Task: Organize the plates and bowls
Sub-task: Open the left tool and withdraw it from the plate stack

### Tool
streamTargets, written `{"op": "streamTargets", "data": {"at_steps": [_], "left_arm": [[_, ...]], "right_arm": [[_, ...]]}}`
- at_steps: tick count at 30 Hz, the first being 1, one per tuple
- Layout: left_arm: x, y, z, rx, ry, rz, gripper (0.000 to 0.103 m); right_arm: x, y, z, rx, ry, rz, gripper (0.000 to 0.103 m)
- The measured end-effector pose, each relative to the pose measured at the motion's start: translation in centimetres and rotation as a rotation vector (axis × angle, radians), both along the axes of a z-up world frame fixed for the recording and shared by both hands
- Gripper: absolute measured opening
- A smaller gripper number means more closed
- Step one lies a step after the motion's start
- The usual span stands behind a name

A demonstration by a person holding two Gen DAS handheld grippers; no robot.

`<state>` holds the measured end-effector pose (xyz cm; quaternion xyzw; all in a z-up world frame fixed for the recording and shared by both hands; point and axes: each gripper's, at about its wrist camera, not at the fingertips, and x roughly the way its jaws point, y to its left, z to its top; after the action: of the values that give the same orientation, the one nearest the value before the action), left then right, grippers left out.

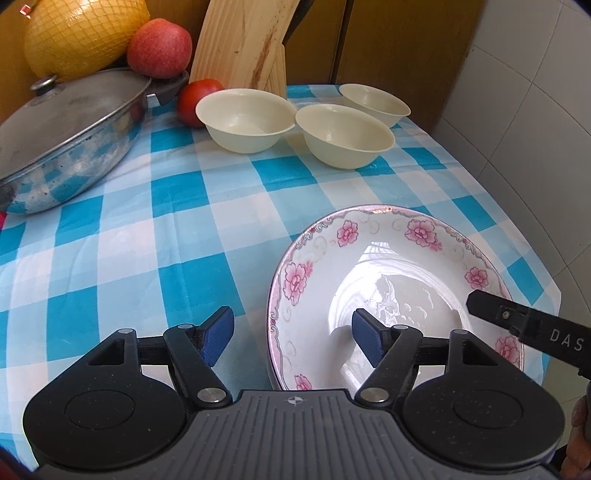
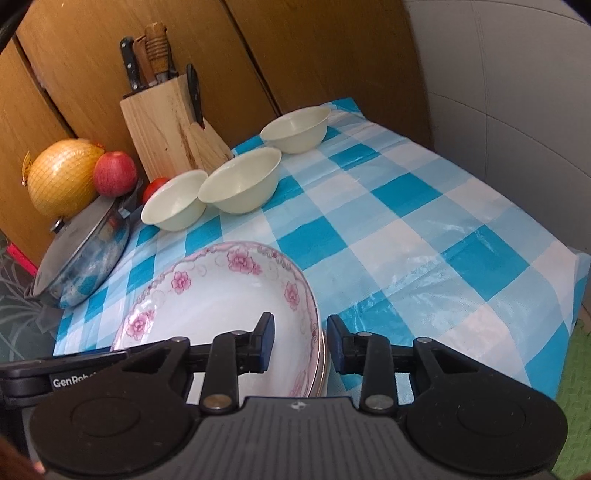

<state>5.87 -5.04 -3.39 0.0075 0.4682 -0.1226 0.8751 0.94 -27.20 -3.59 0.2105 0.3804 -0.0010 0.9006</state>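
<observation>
Three cream bowls [image 1: 245, 120], stacked plates [image 2: 221, 295]

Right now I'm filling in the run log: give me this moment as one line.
phase: plates stacked | left tool: open, straddling floral plate stack rim | right tool: open, astride rim | cream bowls: three, unstacked

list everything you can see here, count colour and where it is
floral plates: stack, how many unclear, white with pink flowers, near table edge
bowls: 3, cream, far side in a row
pan with lid: 1, metal, left
tomato: 1, red, behind bowls
apple: 1, red, behind pan
pomelo: 1, yellow, netted, far left
knife block: 1, wood, at back
tablecloth: 1, blue-white check
left gripper: open, astride plate rim
right gripper: open, astride plate rim
</observation>
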Motion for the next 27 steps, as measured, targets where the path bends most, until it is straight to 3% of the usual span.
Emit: {"op": "streamTargets", "data": {"at_steps": [15, 27], "left_arm": [[2.7, 2.1, 2.0, -0.043, -0.045, 0.116, 0.079], [7.1, 0.3, 2.4, -0.124, -0.017, 0.151, 0.079]], "right_arm": [[3.0, 0.7, 2.4, -0.057, -0.078, 0.006, 0.030], [9.2, 1.4, 3.1, -0.056, -0.078, 0.024, 0.030]]}}
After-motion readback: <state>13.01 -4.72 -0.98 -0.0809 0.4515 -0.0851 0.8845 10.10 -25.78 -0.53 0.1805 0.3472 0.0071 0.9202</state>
